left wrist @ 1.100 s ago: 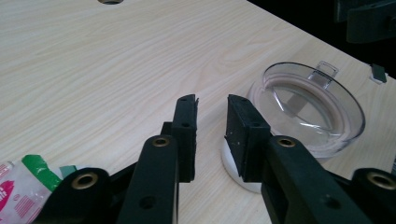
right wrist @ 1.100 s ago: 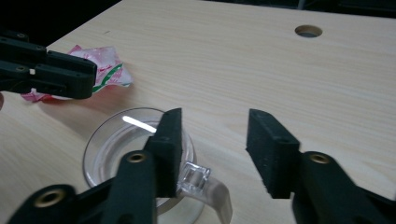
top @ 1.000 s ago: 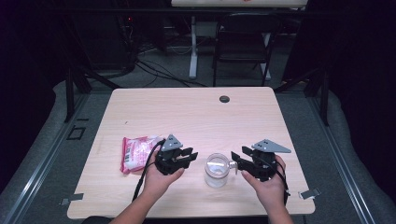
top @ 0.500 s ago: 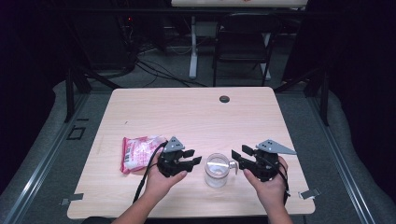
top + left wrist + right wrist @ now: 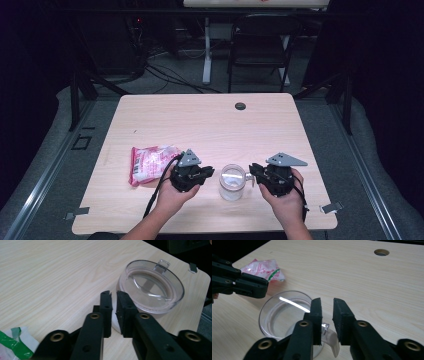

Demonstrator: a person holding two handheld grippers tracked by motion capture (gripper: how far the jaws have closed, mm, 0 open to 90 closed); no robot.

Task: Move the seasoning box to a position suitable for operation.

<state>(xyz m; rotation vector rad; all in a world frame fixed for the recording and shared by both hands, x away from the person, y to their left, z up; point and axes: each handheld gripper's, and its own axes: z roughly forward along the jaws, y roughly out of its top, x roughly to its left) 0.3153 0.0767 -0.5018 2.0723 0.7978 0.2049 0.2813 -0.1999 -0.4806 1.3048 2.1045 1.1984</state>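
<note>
Your left gripper (image 5: 113, 295) has just been closing; its jaws are nearly together with nothing between them, tips just beside the jar (image 5: 150, 287). Your right gripper (image 5: 327, 302) has also just been closing, its jaws a narrow gap apart above the jar's clear handle (image 5: 332, 340); I cannot tell whether they pinch it. The jar (image 5: 232, 181) stands upright between both grippers at the table's (image 5: 210, 125) near edge, lid on, looking empty. A pink packet (image 5: 150, 164) lies behind your left hand (image 5: 172, 197).

You will find no readable text anywhere here. The pink packet (image 5: 150, 164) carries print, but it is too blurred to read.
</note>
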